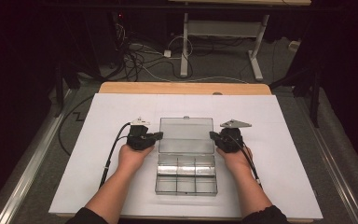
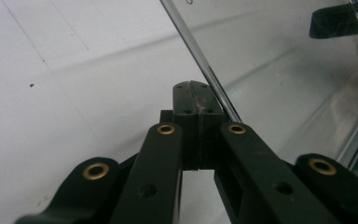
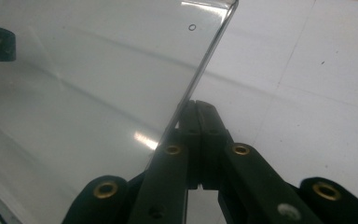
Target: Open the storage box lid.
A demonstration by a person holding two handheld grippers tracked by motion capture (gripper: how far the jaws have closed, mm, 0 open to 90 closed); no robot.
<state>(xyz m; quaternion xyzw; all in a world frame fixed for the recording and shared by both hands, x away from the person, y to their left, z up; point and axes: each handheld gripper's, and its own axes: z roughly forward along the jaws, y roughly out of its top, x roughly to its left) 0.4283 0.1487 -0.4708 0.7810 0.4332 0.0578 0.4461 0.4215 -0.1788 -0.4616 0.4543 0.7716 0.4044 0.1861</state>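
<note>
A clear plastic compartment box (image 1: 186, 185) lies open on the white sheet, its lid (image 1: 186, 135) folded back behind the divided base. My left gripper (image 1: 160, 135) is shut, its tip against the lid's left edge. In the left gripper view the pads (image 2: 194, 88) press together with nothing between them, and the lid's edge (image 2: 200, 60) runs just past their right side. My right gripper (image 1: 211, 135) is shut too, at the lid's right edge. In the right gripper view its tip (image 3: 196, 105) lies beside the lid (image 3: 98, 70), whose edge passes on the left.
A white sheet (image 1: 279, 154) covers the table, with the wooden far edge (image 1: 182, 87) behind it. Cables (image 1: 109, 154) trail from both grippers toward the near edge. Beyond the table are floor cables and a desk's legs (image 1: 184, 46).
</note>
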